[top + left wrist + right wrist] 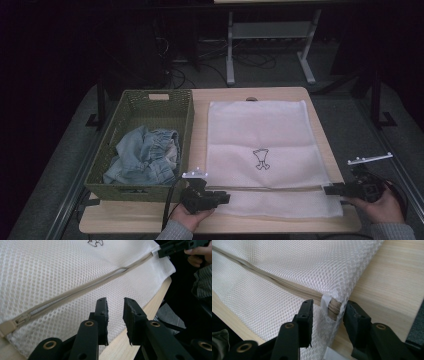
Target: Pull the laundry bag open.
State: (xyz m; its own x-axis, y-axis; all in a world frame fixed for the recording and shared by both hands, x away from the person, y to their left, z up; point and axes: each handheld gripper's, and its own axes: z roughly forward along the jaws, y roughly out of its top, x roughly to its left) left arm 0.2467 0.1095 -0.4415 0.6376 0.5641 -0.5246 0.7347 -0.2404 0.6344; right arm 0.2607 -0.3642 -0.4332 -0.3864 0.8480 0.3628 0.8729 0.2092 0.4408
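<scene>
"Two things I can't make out from the high view: whether the zip on the white mesh laundry bag (260,145) is open, and what the small dark drawing (261,159) printed on it shows."

"The left gripper view settles the first, partly. The beige zipper (75,293) gapes a little near its middle, and its slider (21,319) sits at the end nearest that camera. The drawing is cut off by the top edge there."

"And the grippers?"

"The left gripper (115,315) hovers over the bag's near strip with its jaws a narrow gap apart, holding nothing. The right gripper (327,315) has its jaws wider, set either side of the bag's corner where the zipper ends under a small white tab (325,302) — whether the pads touch the mesh, I cannot tell."

"Where does the bag lie?"

"Flat on the light wooden table (200,120), right of a green woven basket (125,187) holding crumpled pale blue denim clothing (145,155). Its near edge runs close to the table's front edge, the zipper running parallel to that edge — between the two grippers."

"Anything else hidden?"

"How many garments the basket holds; the folds bury it. The room behind is dark, with only a white desk frame (270,40) legible."
</scene>
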